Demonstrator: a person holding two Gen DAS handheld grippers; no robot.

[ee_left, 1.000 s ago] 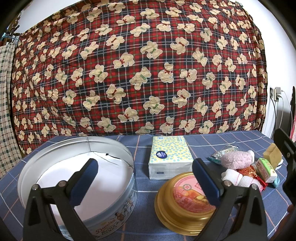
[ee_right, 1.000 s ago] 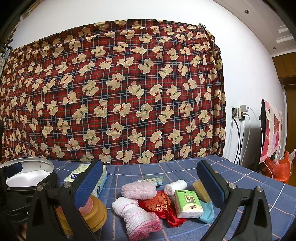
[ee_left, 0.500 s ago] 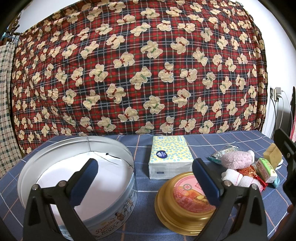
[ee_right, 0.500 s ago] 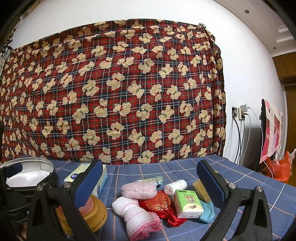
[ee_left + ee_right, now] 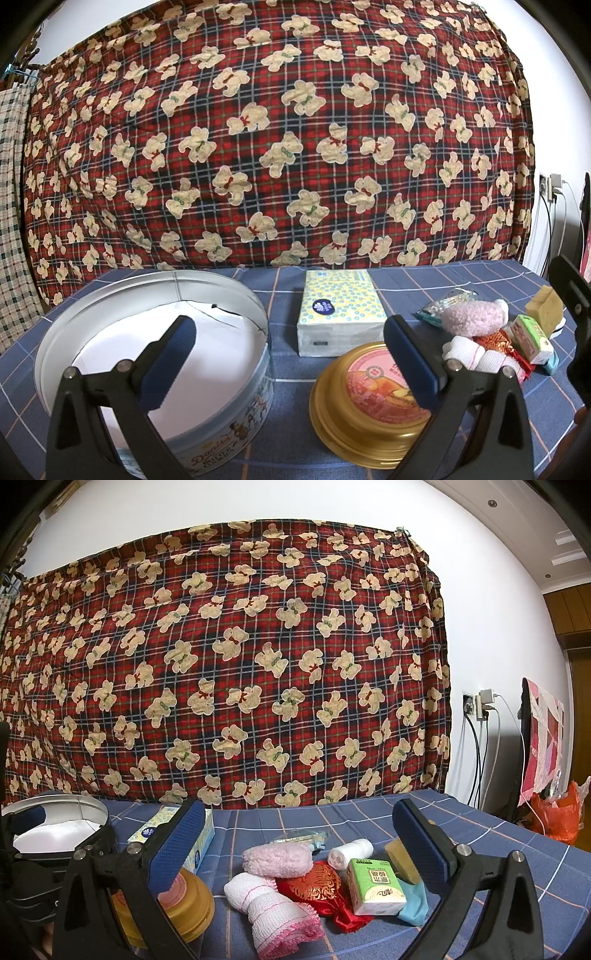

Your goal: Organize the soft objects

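A heap of soft things lies on the blue checked tablecloth: a pink fluffy roll (image 5: 277, 858), a white cloth with pink trim (image 5: 271, 910), a red and gold pouch (image 5: 314, 884), a green tissue pack (image 5: 375, 890), a white roll (image 5: 351, 851), a yellow sponge (image 5: 400, 860) and a light blue cloth (image 5: 413, 904). My right gripper (image 5: 301, 843) stands open just before the heap, empty. An open round cookie tin (image 5: 155, 354) with a white lining sits at the left. My left gripper (image 5: 288, 358) hovers open between tin and gold lid (image 5: 369, 402). The heap (image 5: 476, 325) shows far right.
A yellow-dotted tissue box (image 5: 338, 312) lies behind the gold lid. A clear packet (image 5: 301, 838) lies behind the heap. A red bear-print blanket (image 5: 229, 672) hangs across the back. Cables and a wall socket (image 5: 476, 705), plus an orange bag (image 5: 557, 812), are at the right.
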